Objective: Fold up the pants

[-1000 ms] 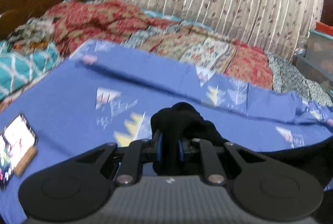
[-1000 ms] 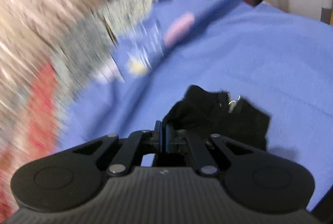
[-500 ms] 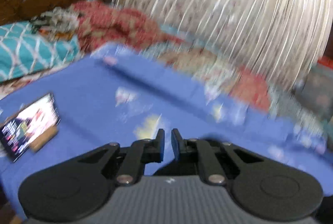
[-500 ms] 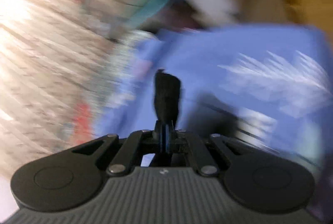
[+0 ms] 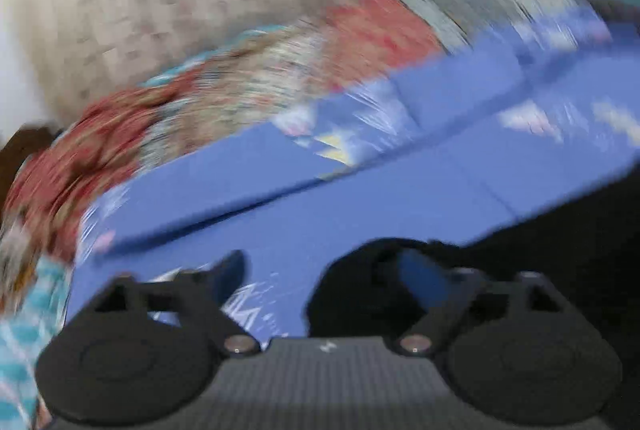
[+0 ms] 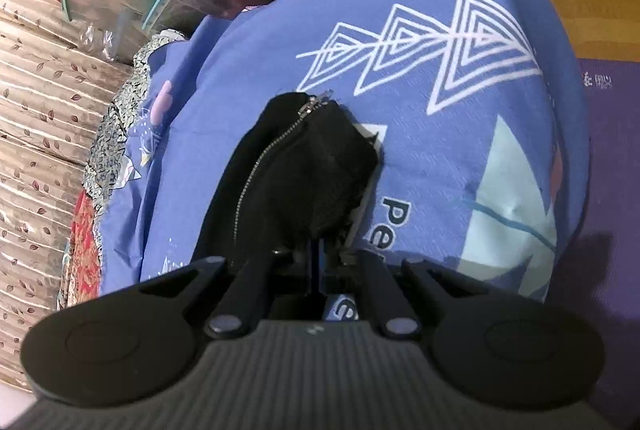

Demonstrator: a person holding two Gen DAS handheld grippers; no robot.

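Right wrist view: right tool (image 6: 320, 262) clamped on black pants (image 6: 304, 170) at the zipper end, cloth bunched ahead of the tips on the blue bed sheet (image 6: 460, 158). Left tool (image 5: 320, 270): jaws just opened wide, nothing pinched (pants (image 5: 560, 238) lie dark at its right finger, running off right). Right is the nearer hand.

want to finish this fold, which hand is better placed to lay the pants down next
Right, probably: the right gripper is shut on the black pants over the blue sheet; the left gripper's jaws have just been opening.
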